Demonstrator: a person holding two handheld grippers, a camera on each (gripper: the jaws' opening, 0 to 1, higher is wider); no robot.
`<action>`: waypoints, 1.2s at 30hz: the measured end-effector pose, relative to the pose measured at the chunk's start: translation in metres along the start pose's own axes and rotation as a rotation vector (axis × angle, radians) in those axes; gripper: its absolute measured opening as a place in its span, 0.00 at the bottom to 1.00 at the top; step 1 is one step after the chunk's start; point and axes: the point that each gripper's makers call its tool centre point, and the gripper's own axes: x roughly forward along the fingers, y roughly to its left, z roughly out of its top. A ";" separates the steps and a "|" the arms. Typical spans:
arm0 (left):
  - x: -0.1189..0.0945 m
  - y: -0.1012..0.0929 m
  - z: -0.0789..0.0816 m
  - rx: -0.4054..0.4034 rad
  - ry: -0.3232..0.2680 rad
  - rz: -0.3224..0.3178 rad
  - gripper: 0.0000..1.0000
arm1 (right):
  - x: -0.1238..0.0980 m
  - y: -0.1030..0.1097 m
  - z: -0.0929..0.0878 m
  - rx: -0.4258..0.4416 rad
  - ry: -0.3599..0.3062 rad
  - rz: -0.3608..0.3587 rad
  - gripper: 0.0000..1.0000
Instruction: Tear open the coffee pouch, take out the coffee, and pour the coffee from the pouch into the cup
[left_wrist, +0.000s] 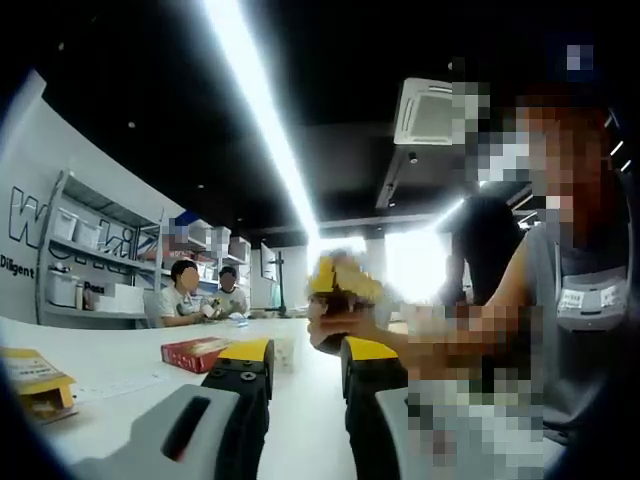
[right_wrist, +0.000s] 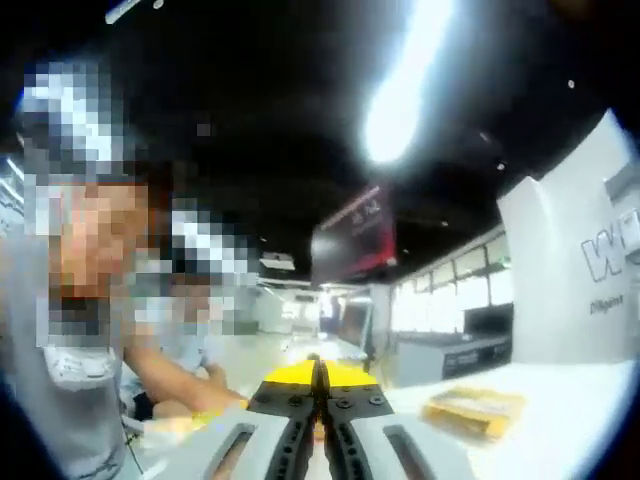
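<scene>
My left gripper (left_wrist: 307, 352) stands open above the white table (left_wrist: 120, 345), its yellow-tipped jaws well apart with nothing between them. Beyond the jaws a blurred yellow thing (left_wrist: 337, 278) is held up by a person's hand (left_wrist: 350, 325); I cannot tell whether it is the pouch or the other gripper's tip. In the right gripper view my right gripper (right_wrist: 316, 375) has its yellow-tipped jaws pressed together. A thin orange sliver (right_wrist: 318, 432) shows low in the seam between them, too small to name.
A red box (left_wrist: 195, 352) and a yellow box (left_wrist: 35, 380) lie on the table; the yellow box (right_wrist: 475, 410) is right of the right gripper. A person in grey (left_wrist: 580, 300) stands close. Two people (left_wrist: 185, 295) sit at the back by shelves (left_wrist: 90, 265).
</scene>
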 end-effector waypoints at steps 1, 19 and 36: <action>0.000 0.000 0.000 0.000 0.001 0.001 0.29 | -0.001 -0.012 -0.012 -0.012 0.063 -0.051 0.02; 0.000 0.001 0.000 0.000 0.002 0.001 0.29 | 0.000 -0.012 -0.011 -0.011 0.057 -0.070 0.02; 0.000 -0.008 0.005 -0.005 -0.029 -0.040 0.30 | 0.013 0.012 -0.014 -0.003 0.038 0.028 0.02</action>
